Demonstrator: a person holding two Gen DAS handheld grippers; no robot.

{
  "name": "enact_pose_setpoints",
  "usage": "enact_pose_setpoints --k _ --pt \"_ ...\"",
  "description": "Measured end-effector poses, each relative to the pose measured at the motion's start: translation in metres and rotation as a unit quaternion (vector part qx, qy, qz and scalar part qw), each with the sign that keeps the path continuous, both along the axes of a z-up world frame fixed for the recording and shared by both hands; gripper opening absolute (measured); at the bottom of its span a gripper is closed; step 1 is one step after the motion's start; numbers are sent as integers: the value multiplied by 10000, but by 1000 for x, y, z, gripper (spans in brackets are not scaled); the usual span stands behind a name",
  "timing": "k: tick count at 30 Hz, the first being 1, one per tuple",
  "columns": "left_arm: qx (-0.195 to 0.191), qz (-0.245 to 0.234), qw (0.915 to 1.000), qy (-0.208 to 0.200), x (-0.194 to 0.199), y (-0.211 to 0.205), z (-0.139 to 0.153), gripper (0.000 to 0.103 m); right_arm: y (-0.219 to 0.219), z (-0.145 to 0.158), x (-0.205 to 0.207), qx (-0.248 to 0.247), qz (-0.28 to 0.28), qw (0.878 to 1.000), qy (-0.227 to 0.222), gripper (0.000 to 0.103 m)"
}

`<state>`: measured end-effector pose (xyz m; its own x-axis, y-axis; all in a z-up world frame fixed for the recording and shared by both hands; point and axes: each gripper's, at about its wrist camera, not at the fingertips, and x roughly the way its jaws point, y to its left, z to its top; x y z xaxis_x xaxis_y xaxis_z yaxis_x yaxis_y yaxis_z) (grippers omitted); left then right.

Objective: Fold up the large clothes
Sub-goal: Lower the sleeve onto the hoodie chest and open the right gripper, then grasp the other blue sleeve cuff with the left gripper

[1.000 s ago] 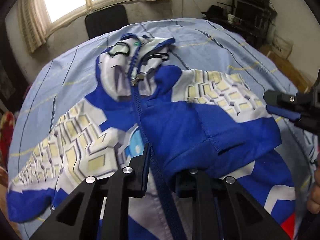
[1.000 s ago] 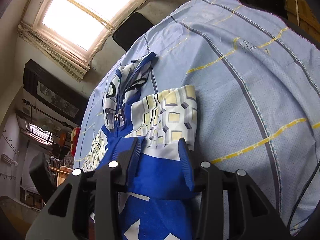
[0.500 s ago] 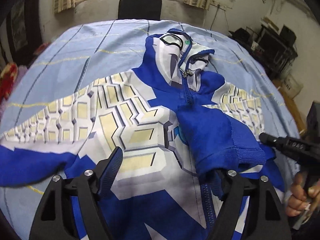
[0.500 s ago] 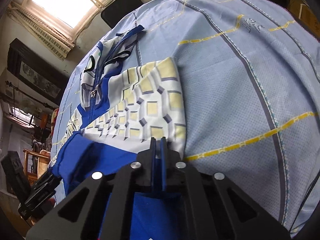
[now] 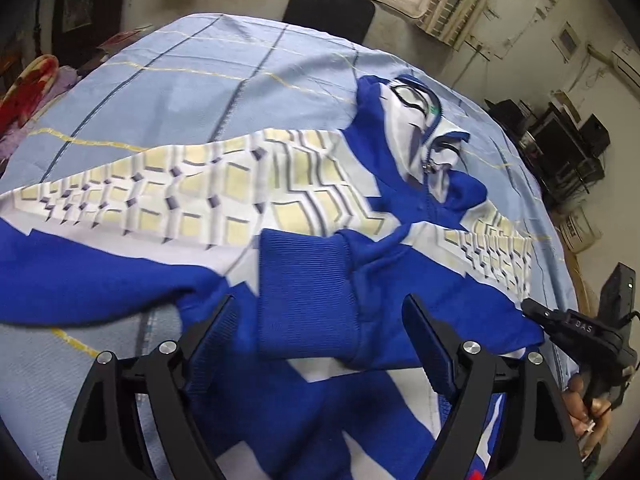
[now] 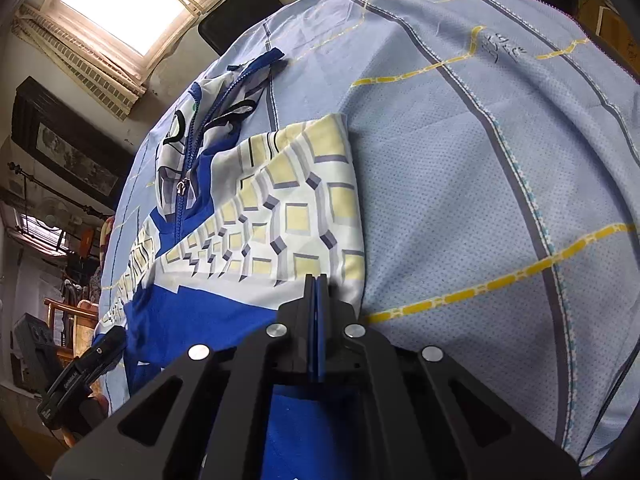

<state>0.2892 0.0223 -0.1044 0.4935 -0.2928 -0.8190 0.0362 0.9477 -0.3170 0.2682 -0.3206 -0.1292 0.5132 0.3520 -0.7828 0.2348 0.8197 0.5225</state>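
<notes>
A blue, white and yellow zip hoodie lies spread on the bed, hood at the far end. Its right sleeve is folded across the chest, with the ribbed blue cuff lying between my left fingers. My left gripper is open and holds nothing, just above the cuff. My right gripper is shut on the hoodie's folded right edge. It also shows in the left wrist view at the garment's right side.
The light blue bed sheet with yellow and grey lines covers the bed. A black chair stands at the far end under the window. Dark shelves with equipment stand at the right. A red patterned cloth lies at the left.
My left gripper has opened wide and let go of the sleeve cuff, then swung left. My right gripper has closed on the hoodie's folded right edge.
</notes>
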Motion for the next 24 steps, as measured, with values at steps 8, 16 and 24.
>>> enact_pose_setpoints --k 8,16,24 --pt "590 -195 9975 -326 -6 -13 12 84 -12 20 -10 328 -99 9977 -579 8" --pt "1510 -495 9870 -258 11 -45 -11 84 9 17 4 248 354 9977 -519 8" --pt "1456 -376 9884 -224 12 -34 -14 86 20 5 10 -187 371 9990 -153 2"
